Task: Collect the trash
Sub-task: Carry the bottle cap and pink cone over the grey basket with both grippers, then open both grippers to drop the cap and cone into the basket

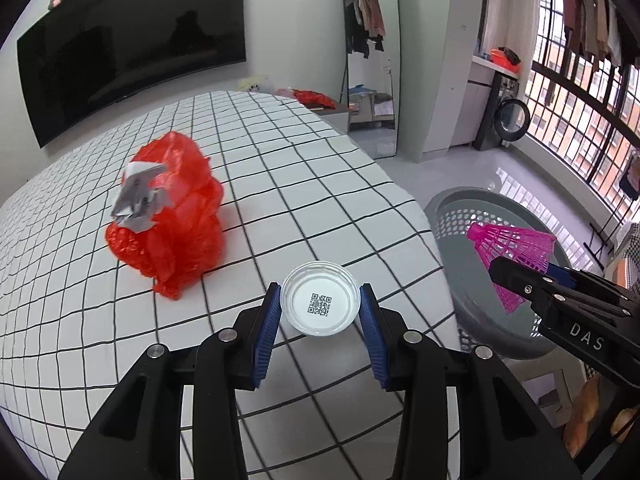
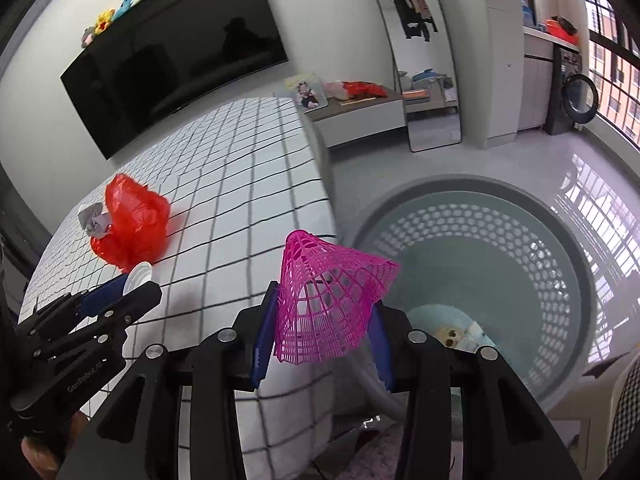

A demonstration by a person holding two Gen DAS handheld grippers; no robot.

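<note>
Basket (image 2: 560, 240) contents, a pale item at the bottom, are seen only in the right wrist view. A white lid (image 1: 319, 304) is clamped in the left claw (image 1: 320, 326) above the checked bed (image 1: 280, 184); a pink shuttlecock (image 2: 324, 300) is clamped in the right claw (image 2: 322, 332) beside the basket rim.

One lid (image 1: 319, 305), one shuttlecock (image 2: 326, 300), one red bag (image 1: 172, 216), one basket (image 2: 560, 248).

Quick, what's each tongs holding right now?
Left tongs: closed on the small white lid.
Right tongs: closed on the pink shuttlecock.
</note>
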